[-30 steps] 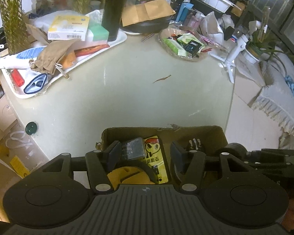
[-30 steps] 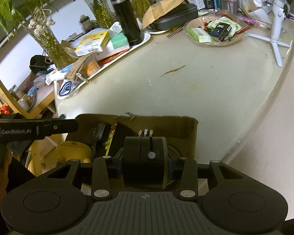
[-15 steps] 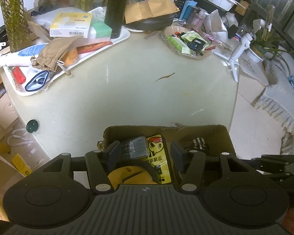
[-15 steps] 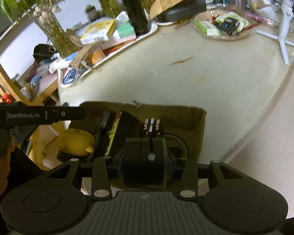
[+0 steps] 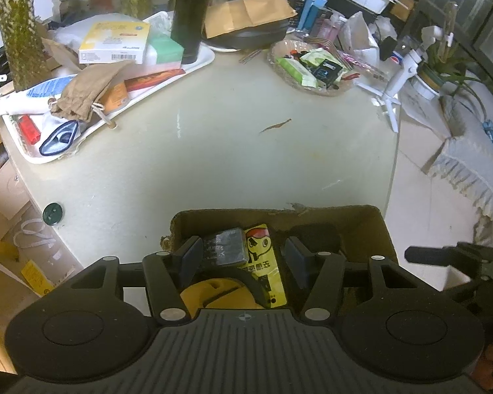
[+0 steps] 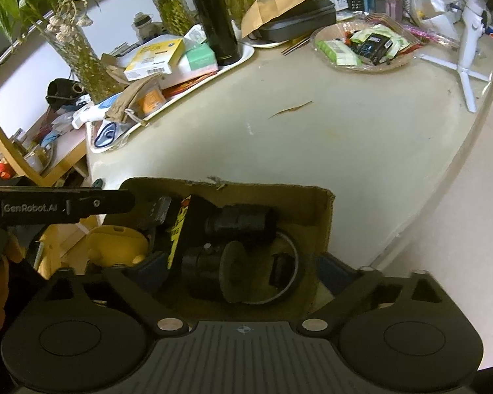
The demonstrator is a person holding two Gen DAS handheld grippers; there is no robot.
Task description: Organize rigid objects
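A brown cardboard box (image 5: 374, 226) (image 6: 322, 220) sits at the near edge of the beige table. It holds a yellow round object (image 5: 213, 295) (image 6: 118, 243), a yellow printed pack (image 5: 266, 259), a dark grey block (image 5: 225, 249) and a black adapter-like item (image 6: 243, 223) lying by other black parts. My left gripper (image 5: 243, 256) is open and empty above the box's left half. My right gripper (image 6: 243, 272) is open and empty above the box's right half.
A white tray (image 5: 200, 62) with boxes, a cloth pouch and a black flask (image 5: 190, 16) stands at the back left. A glass dish of packets (image 5: 312, 65) and a white tripod (image 5: 397, 82) are at the back right. A green cap (image 5: 52, 213) lies at the left edge.
My right gripper was shut on a black adapter-like item over the box; it has opened and the item now lies in the box. The left gripper has stayed open.
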